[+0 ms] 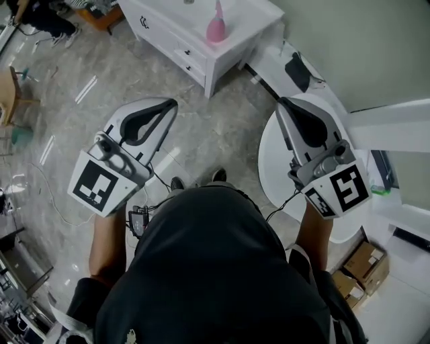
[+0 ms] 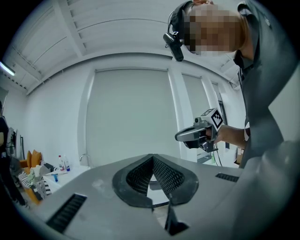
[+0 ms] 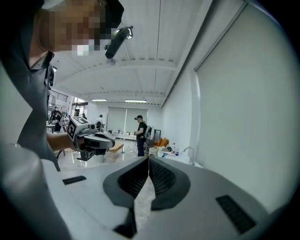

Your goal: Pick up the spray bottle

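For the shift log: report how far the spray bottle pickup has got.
Done: nothing yet. The pink spray bottle stands on the white cabinet, and neither gripper touches it.
In hand: nothing. The left gripper and right gripper are both shut and empty, held over the floor short of the cabinet.
Left: reach the cabinet, open one gripper, close it on the bottle and lift.

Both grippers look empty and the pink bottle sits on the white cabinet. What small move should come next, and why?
Probably carry the grippers forward toward the white cabinet, opening one on the way. The pink spray bottle stands upright on its top, well ahead of both the left gripper and the right gripper, and each one's jaws are shut on nothing.
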Demonstrator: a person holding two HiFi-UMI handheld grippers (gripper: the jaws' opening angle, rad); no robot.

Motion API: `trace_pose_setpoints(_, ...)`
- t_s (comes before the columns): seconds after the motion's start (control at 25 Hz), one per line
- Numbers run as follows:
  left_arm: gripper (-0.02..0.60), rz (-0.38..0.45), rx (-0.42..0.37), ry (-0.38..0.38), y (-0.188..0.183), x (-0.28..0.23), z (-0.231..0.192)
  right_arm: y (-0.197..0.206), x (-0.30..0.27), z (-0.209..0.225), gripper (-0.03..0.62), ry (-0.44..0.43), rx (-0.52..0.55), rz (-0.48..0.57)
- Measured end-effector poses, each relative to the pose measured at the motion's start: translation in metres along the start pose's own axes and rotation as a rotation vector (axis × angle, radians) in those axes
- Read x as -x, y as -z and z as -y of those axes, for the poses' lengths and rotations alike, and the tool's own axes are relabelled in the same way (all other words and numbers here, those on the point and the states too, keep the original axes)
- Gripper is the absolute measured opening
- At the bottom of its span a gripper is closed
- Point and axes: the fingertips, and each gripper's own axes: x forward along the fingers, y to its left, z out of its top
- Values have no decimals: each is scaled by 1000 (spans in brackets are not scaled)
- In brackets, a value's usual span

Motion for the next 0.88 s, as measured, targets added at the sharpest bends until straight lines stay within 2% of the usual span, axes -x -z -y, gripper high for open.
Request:
trace_pose_setpoints(0.28,5,-35,-5,-51,3,-41,18,18,6,43,9,-68,-6,9)
trace_pose_setpoints(0.4,5,-50,-23,-62,3,-48,21,20,4,54,9,-76,-8,13)
trace_pose_setpoints(0.52,5,-63,-9,-69,8,-48,14,19,0,56,8,-73,-24,17)
trace_pose_setpoints(0.68,5,-67,-10,-52,11,-45,-12,16,-13,56,9,-35,-32,2)
trace_pose_setpoints(0.88,5,-42,-22,9,11,-39,-51,13,-32,51,8,49,-54,-17)
